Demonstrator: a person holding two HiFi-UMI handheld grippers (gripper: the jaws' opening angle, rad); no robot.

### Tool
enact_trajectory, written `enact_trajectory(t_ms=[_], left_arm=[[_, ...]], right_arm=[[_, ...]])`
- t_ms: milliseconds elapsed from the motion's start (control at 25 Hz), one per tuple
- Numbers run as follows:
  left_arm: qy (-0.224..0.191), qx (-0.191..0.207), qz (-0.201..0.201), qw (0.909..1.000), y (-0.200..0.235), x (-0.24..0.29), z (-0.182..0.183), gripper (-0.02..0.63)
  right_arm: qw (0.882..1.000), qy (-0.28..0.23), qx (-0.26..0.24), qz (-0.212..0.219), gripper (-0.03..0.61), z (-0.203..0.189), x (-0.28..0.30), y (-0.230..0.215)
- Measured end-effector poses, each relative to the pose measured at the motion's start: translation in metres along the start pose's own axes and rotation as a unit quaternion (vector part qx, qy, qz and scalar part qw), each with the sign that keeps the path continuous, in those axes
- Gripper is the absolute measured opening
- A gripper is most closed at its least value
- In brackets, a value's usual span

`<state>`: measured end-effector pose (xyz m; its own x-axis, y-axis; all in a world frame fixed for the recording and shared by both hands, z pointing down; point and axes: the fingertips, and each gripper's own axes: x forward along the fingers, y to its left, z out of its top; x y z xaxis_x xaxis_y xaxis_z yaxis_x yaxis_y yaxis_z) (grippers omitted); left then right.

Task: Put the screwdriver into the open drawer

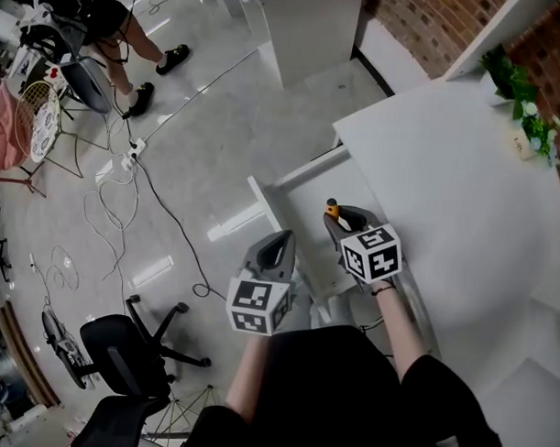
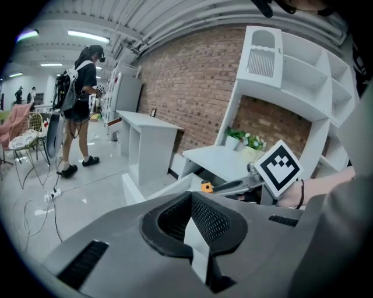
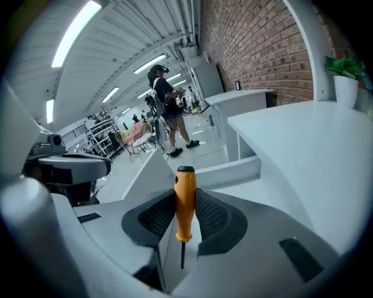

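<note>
Right gripper (image 1: pixel 344 218) jaws are clamped on the orange plastic-handled screwdriver (image 3: pixel 185 198). Its long axis runs along the jaws, handle end pointing out over the white open drawer (image 1: pixel 305 173) just below. Left gripper (image 1: pixel 277 244), beside it, has its jaws together, empty.

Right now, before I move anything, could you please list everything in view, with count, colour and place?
screwdriver: 1, orange handle, in the right claw, over the drawer
drawer: 1, white, pulled open under the desk
desk: 1, white, at the right
plant: 1, green, at the far edge of the desk
shelf unit: 1, white, above the desk
brick wall: 1, red-brown, behind the desk
office chair: 1, black, on the floor at lower left
cables: several, white and black, on the floor
person: 1, dark clothes, standing far off
left claw: 1, grey, shut, empty
right claw: 1, grey, shut on the screwdriver
</note>
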<state>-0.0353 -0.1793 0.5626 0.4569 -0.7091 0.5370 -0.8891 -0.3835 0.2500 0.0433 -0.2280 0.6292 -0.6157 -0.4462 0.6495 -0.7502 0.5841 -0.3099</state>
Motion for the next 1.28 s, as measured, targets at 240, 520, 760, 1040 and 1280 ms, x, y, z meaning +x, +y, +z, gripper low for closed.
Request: enact_trajectory(t_ms=[240,520,760,1040,1280], left_arm=[[0.000,-0.005,-0.012,0.9999,0.000,0.009,-0.001,0.008],[0.000,-0.002,-0.023,0.9997,0.000,0.013,0.000,0.009],[0.003,-0.005,-0.027,0.9996,0.002,0.017,-0.002,0.009],[0.007,-0.008,-0.031,0.9995,0.002,0.020,-0.005,0.009],[0.010,-0.006,-0.034,0.9993,0.003,0.022,-0.006,0.009]], right_arm=[[0.999,0.048,0.008,0.000,0.109,-0.028,0.030,-0.014],[0.995,0.096,0.021,-0.005,0.109,-0.057,0.060,-0.023],[0.992,0.123,0.029,-0.012,0.109,-0.074,0.078,-0.031],[0.988,0.142,0.052,-0.016,0.109,-0.091,0.095,-0.036],[0.985,0.156,0.062,-0.031,0.109,-0.098,0.104,-0.041]])
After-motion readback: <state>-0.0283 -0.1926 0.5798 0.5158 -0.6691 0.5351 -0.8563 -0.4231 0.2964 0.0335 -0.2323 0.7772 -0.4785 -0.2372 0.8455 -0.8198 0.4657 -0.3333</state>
